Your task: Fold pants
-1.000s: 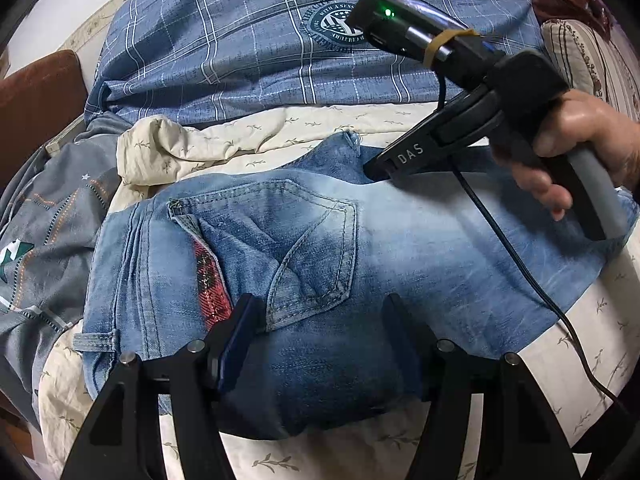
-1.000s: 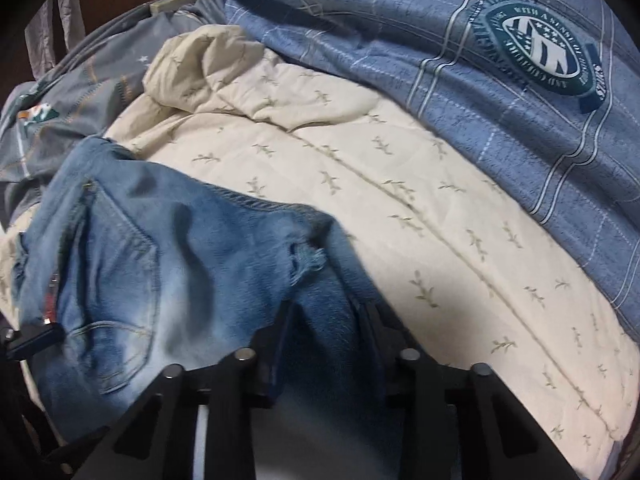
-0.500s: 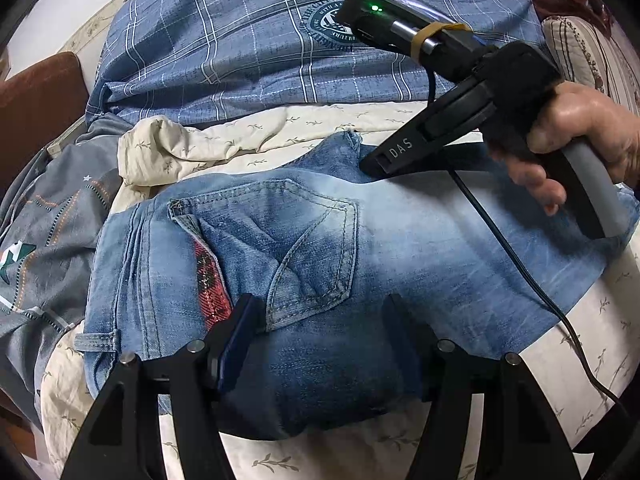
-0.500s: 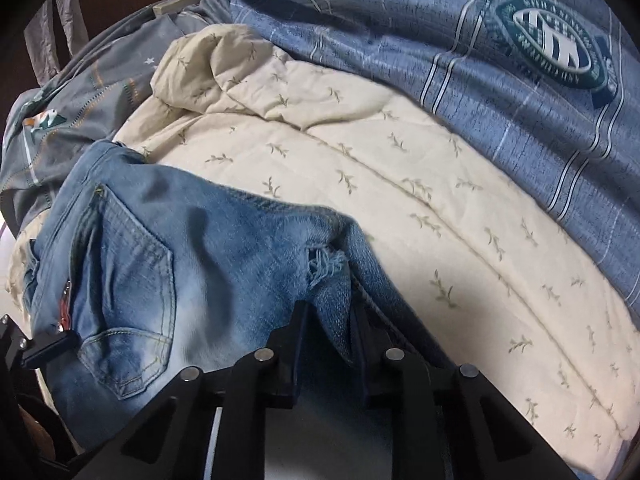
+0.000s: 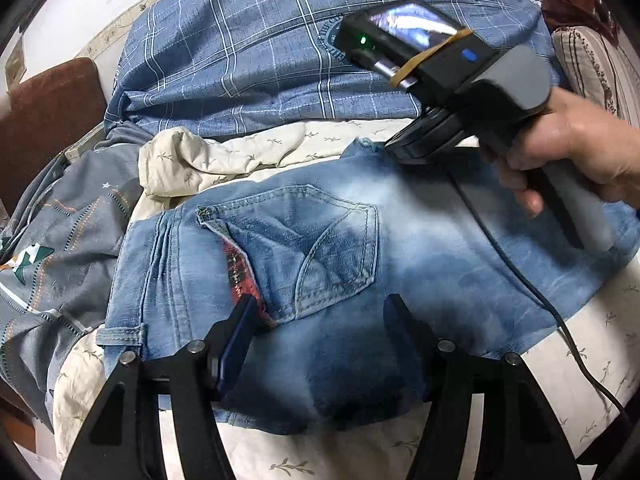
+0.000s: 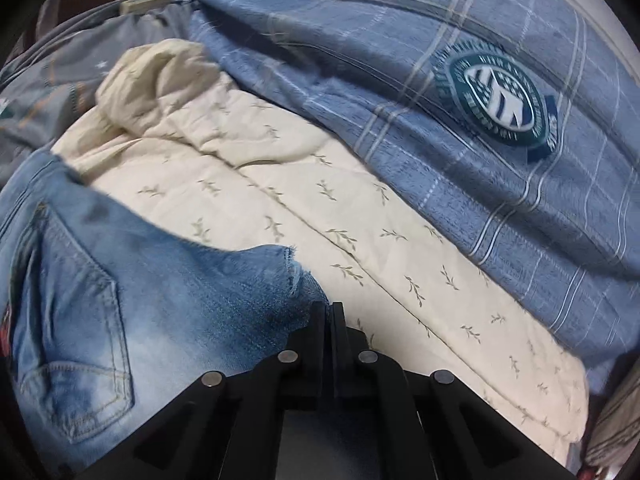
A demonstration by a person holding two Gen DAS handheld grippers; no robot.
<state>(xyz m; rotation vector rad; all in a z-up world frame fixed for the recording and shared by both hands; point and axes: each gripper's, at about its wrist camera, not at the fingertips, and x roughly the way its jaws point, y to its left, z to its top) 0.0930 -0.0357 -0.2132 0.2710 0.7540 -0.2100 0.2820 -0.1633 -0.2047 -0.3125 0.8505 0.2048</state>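
Hand (image 5: 576,152) — left wrist view only — on right tool (image 6: 331,312)

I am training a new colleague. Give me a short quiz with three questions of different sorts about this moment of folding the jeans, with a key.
1. True or false: the right tongs are shut at the frayed edge of the jeans.
2. Multiple choice: the left tongs are (A) shut on the jeans, (B) open over the jeans near the back pocket, (C) holding the plaid duvet.
3. Fill in: the jeans lie on a cream ______ with a small leaf print.

Key: 1 true; 2 B; 3 quilt.
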